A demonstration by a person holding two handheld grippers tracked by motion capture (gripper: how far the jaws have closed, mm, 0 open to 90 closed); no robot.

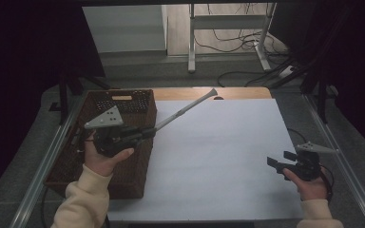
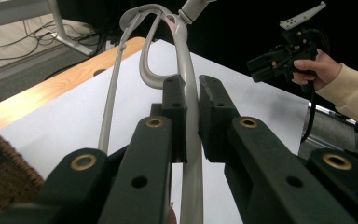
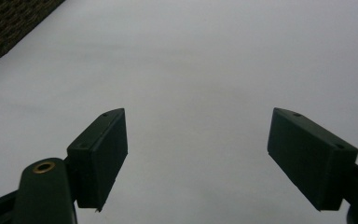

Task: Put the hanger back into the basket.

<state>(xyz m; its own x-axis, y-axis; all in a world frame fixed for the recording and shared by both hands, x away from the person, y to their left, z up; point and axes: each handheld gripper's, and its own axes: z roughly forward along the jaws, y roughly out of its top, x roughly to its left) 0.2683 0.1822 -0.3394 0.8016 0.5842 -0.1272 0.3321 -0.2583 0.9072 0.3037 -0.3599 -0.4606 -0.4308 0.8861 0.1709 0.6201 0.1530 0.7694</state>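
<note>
white counter is lying bare; left gripper is clamping a grey long-handled tool beside the basket at 9 o'clock, destination unclear; right gripper is waiting, jaws apart.

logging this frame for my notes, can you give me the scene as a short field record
setting: white table with a wooden strip at the far edge
left tool: shut on grey hanger, held up above the basket
grey hanger: long and thin, angled up toward the far side of the table, hook end farthest from the person
right tool: open, nothing between its jaws, above the table's right side
basket: brown wicker, at the table's left edge
</note>
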